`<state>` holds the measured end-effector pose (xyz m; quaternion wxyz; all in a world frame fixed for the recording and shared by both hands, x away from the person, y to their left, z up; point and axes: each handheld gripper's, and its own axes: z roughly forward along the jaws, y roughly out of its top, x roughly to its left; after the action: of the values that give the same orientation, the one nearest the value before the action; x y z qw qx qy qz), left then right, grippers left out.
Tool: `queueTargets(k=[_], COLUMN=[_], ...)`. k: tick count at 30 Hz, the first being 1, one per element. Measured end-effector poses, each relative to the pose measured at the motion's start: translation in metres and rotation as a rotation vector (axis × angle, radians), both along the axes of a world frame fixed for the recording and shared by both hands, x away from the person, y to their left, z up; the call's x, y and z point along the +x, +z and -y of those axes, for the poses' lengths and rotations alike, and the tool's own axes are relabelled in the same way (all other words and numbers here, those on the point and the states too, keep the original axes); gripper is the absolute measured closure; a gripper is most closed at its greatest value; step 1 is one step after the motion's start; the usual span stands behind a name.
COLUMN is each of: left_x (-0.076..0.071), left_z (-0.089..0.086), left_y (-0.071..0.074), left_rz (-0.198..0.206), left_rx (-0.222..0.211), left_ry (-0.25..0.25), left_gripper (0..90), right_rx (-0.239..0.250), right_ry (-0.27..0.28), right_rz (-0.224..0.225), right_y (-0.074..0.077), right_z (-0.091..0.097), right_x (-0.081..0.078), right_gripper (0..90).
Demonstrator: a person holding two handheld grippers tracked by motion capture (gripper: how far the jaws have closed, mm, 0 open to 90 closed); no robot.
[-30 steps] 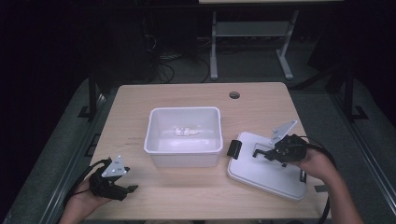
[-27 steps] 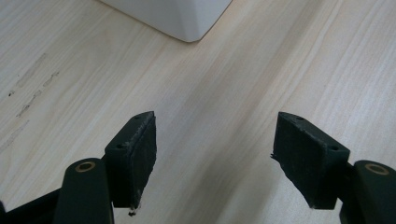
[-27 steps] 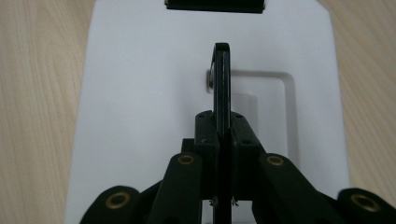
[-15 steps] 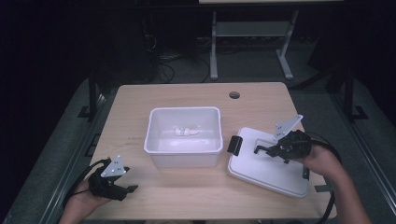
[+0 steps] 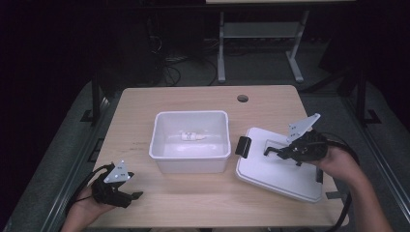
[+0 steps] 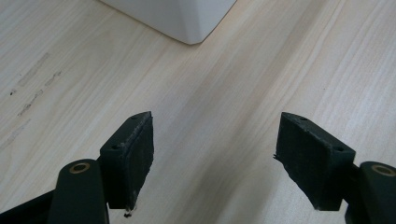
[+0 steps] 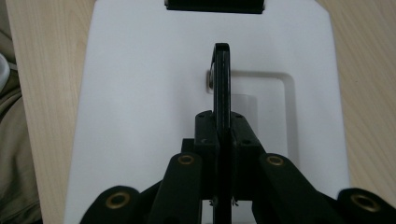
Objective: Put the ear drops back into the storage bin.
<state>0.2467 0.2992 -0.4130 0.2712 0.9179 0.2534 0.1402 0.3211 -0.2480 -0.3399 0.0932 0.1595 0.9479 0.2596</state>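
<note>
A white lid [image 5: 270, 171] lies on the table's right side, with a black handle [image 5: 272, 148] standing up from its top. My right gripper [image 5: 279, 152] is shut on that handle; in the right gripper view the thin black handle [image 7: 221, 79] is pinched between the pads above the lid [image 7: 140, 93]. A white bin [image 5: 191, 164] stands mid-table with a small white object [image 5: 193, 137] inside. My left gripper [image 5: 133, 195] rests at the front left, open; its jaws have just been opening, with only bare wood between them [image 6: 217, 158].
A black latch [image 5: 242, 146] sits on the lid's edge nearest the bin. The bin's corner [image 6: 187, 18] shows ahead of the left gripper. A round hole [image 5: 242, 98] marks the table's far side. Cables trail from both grippers.
The right gripper has risen a little with the lid's handle in it, and the lid has lifted slightly with it. The left hand stayed in place.
</note>
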Motion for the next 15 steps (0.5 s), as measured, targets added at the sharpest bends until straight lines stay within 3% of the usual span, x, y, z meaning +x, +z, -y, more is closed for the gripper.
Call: queueTargets(k=[15], left_x=[0.0], left_z=[0.001], left_y=[-0.001], left_rz=[0.008], left_rx=[-0.001], left_ry=[0.004], left_gripper=[26.5], right_rx=[0.002], right_ry=[0.018], right_rz=[0.016], right_y=[0.022], right_z=[0.002], right_x=[-0.006], right_gripper=[83.7])
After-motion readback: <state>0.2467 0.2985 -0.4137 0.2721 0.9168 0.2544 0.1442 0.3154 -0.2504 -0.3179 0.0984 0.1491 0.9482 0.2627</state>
